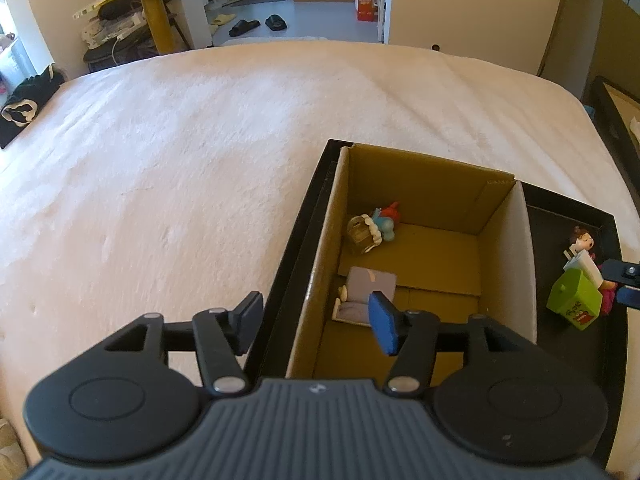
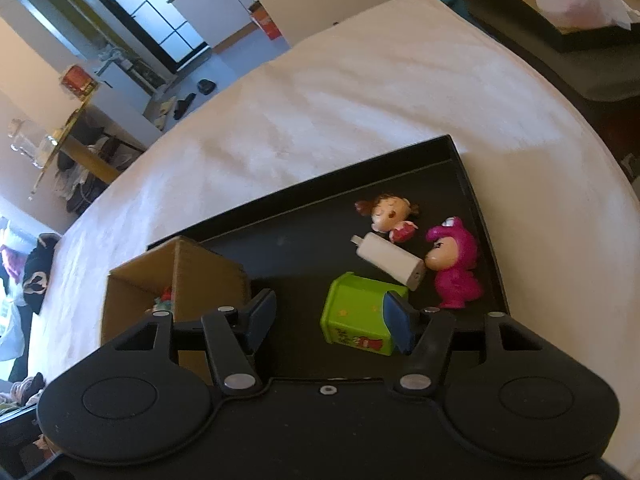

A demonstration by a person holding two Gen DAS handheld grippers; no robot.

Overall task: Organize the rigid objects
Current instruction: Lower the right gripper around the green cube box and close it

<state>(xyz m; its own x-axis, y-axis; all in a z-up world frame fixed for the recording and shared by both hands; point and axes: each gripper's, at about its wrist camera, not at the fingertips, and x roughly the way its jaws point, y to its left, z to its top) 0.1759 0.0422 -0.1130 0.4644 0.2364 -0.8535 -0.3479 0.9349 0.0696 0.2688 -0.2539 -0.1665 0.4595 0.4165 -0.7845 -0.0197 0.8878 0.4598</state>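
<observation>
A black tray lies on a bed covered in a pale fleecy blanket, near the bed's right edge. A cardboard box stands in the tray's left part, against its left wall. On the box floor lie a small blue and red figure touching a brown toy in the far left corner, and a grey toy sofa nearer, along the left wall.

The tray's open right part carries a green box, a white plug resting tilted just beyond it, a doll with brown hair at the plug's far end, and a pink figure close to the tray's right wall.

The left tongs hang spread wide over the box's near left wall, one finger outside the tray and one over the sofa, holding nothing. The right tongs are spread too, empty, with the right finger just in front of the green box.
</observation>
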